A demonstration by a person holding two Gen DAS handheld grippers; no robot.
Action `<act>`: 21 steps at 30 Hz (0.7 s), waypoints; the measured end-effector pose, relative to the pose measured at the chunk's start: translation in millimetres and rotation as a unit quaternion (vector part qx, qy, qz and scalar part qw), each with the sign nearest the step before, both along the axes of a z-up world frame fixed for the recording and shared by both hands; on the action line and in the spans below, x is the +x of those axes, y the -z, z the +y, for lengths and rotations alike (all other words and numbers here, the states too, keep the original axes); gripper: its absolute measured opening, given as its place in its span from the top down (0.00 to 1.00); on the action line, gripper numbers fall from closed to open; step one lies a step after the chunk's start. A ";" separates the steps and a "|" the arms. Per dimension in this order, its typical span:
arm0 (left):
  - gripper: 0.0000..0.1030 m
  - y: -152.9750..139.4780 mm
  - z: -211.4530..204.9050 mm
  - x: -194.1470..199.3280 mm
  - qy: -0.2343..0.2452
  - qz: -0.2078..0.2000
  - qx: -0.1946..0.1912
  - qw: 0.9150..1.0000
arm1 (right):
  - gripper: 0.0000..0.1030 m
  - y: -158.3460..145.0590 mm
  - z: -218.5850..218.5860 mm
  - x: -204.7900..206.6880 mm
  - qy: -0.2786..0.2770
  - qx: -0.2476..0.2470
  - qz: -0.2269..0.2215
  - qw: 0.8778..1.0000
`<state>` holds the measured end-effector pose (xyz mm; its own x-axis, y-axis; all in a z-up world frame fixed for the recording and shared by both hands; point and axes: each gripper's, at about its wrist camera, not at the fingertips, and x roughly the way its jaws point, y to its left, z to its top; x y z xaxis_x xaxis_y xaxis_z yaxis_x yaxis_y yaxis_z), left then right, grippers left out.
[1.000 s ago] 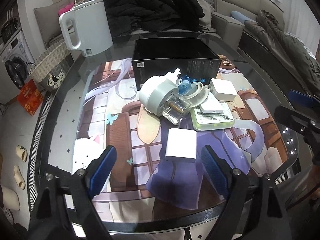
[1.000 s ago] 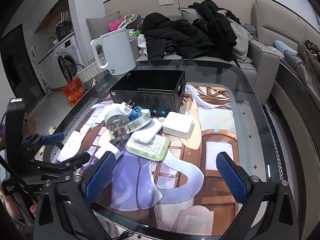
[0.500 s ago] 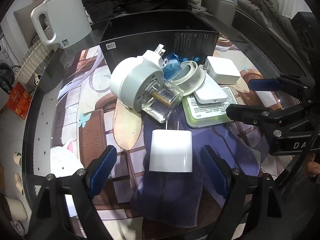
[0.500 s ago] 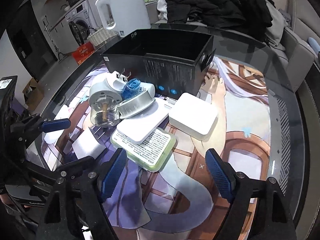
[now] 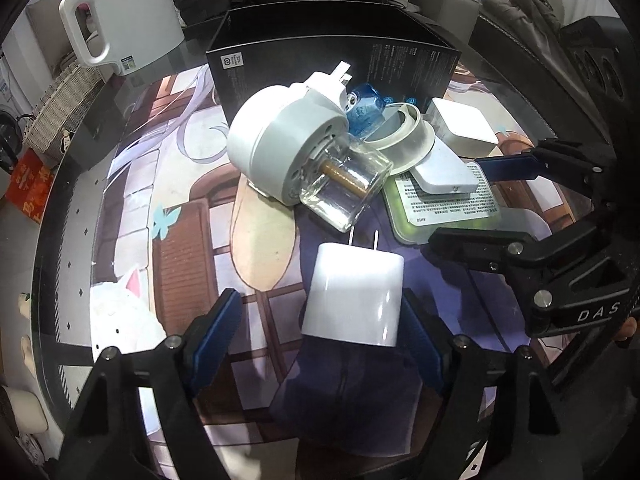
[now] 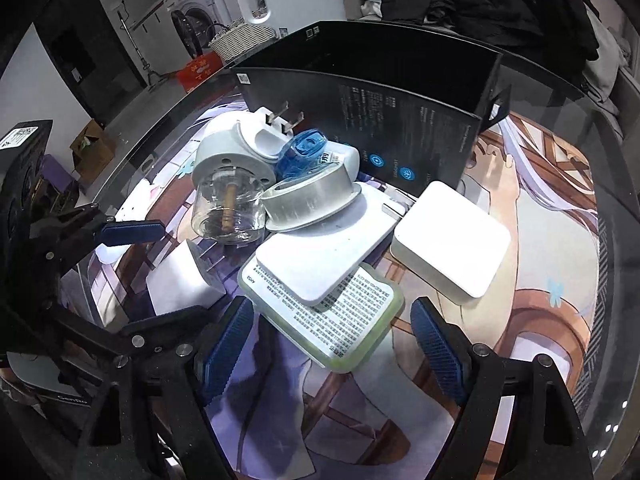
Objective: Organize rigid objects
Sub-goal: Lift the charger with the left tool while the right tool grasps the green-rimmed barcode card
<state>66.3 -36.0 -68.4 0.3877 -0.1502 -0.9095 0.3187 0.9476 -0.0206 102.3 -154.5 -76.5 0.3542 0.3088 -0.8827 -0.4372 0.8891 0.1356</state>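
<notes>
Left wrist view: the left gripper (image 5: 320, 336) is way closer in than half a second back, and the white charger (image 5: 354, 294) now fills the space between its blue pads, prongs pointing far. The right pad (image 5: 420, 344) looks like it's touching the charger's edge, the left pad (image 5: 216, 332) is well apart, so the jaws are spread wide and not clamping anything. Far-left on the glass table (image 5: 76, 216) there's the white kettle (image 5: 120, 12), which has slid toward the corner of the picture since before.

Middle of the table, just past the charger: the plug-in vaporizer (image 5: 288, 148) lying on its side with its clear bottle toward us, a blue cap (image 5: 364, 114) and a grey ring (image 5: 404, 134) right behind it. The black box (image 5: 332, 56) stands open at the far side. Bare mat on the near-left, so room there.

From the right wrist, the right gripper (image 6: 332, 344) has dropped closer too, jaws open, empty, straddling the near corner of the green-edged case (image 6: 344, 320). A white flat pad (image 6: 320, 256) sits stacked on that case, and the white square box (image 6: 452, 240) is just right of it, near the black box. Right of that it's open mat up to the table edge.
</notes>
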 end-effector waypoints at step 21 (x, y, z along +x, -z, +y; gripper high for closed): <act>0.46 -16.6 18.6 -4.9 0.043 -0.001 0.022 0.999 | 0.47 -5.1 13.1 -41.1 -0.020 0.019 0.020 0.999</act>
<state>61.3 -17.4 -51.8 0.3777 -0.1433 -0.9148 0.3996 0.9164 0.0214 61.2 -141.4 -71.3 0.3060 0.3544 -0.8836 -0.4651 0.8655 0.1861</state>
